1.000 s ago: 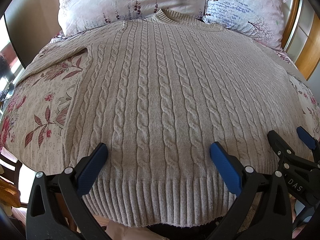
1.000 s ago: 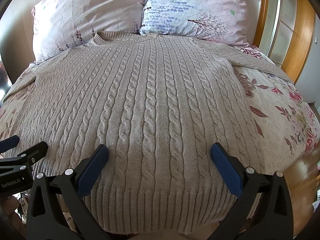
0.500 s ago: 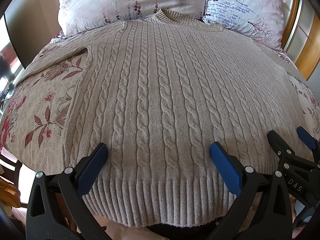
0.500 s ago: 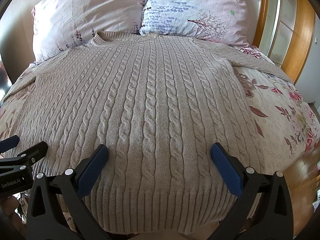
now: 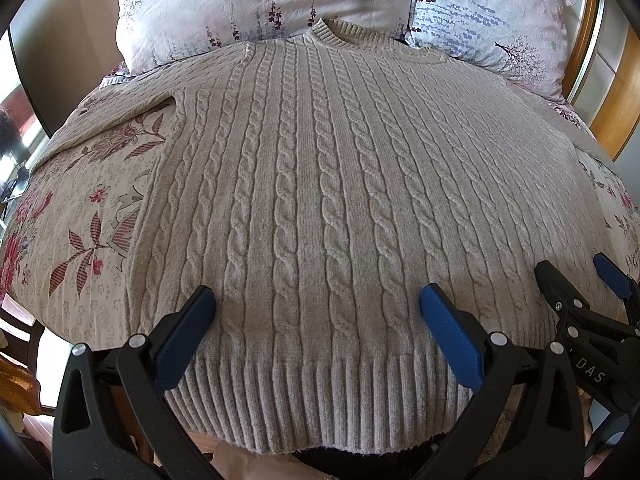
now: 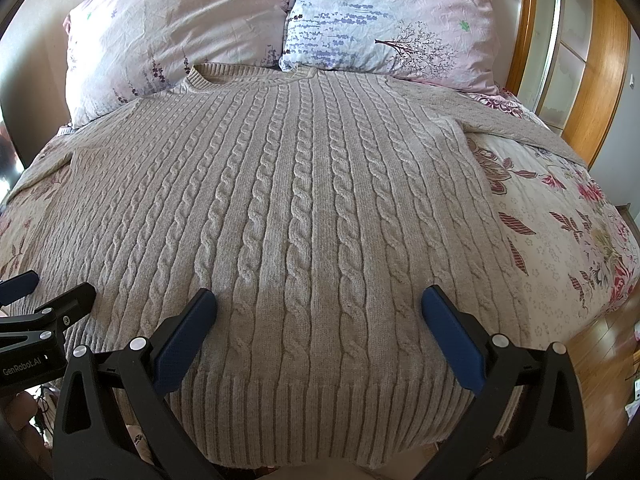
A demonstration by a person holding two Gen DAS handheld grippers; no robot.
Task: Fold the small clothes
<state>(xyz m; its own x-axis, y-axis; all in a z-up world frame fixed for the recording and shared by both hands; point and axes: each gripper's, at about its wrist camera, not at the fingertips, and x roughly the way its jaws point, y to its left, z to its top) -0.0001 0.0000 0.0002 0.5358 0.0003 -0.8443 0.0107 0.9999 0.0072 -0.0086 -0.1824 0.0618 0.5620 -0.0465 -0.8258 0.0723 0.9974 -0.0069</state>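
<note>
A big grey cable-knit sweater [image 5: 320, 184] lies flat on the bed w/ its front up. The neck [image 5: 344, 34] is at the far end, touching the two pillows [image 5: 256, 4]. The ribbed bottom edge [image 5: 320, 392] is at the near end, right by the grippers. Both sleeves are spread out to the sides over the flowery bedspread [image 5: 80, 216]. It's laid out smooth like this so the folds can come out neat.

The left gripper [image 5: 316, 312] hovers just above the bottom edge, more to the left half of the sweater. Its blue pads [image 5: 188, 328] are wide apart and hold nothing. The right gripper [image 6: 318, 314] does the same over the right half; jaws spread wide, nothing between them. Each one peeks into the other's view, so they sit side by side, near each other.

I think no fold is made yet, bc the sweater has no crease. The grippers prob. wait low at the bottom edge bc it's the closest part to grab. The sweater looks thick and soft, so a pinch may need a good bite of cloth.
</note>
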